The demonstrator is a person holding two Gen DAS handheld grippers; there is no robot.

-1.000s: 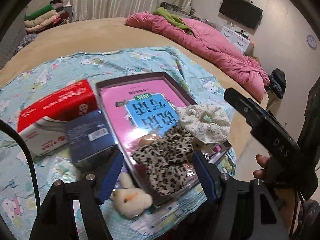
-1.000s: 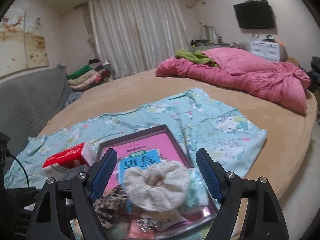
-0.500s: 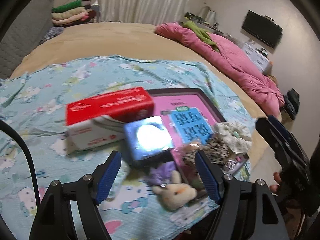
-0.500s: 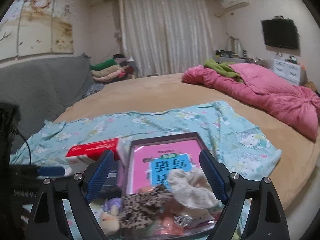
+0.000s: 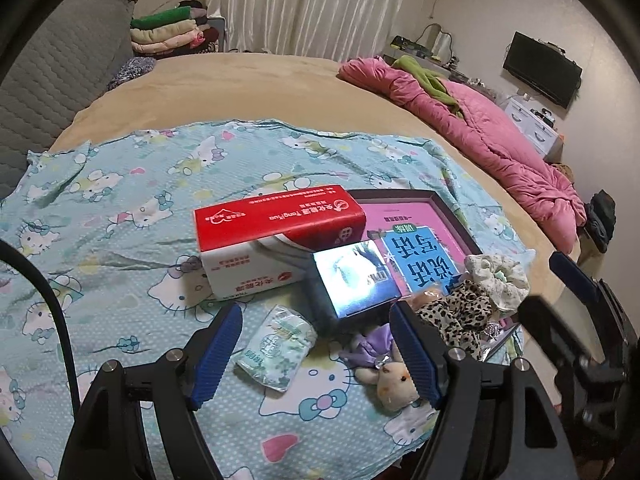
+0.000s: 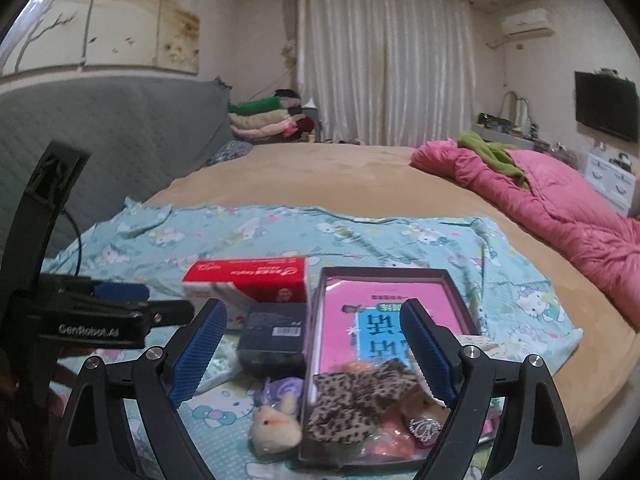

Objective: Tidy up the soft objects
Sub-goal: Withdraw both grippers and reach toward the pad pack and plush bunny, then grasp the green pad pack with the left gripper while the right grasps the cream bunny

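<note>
Lower middle of the left wrist view: left gripper (image 5: 316, 354) hangs wide open with nothing in it, over a small tissue pack (image 5: 276, 347). Right gripper (image 6: 316, 350) just spread wider, also empty. The plush bunny (image 5: 390, 378) sits at lower right, just outside the tray (image 6: 384, 271), leopard scrunchie (image 6: 352, 402) inside it. I'd drop onto the bunny's body, pinch mid-fluff, not the ears. Tissue box (image 5: 276, 224) sits further back.
</note>
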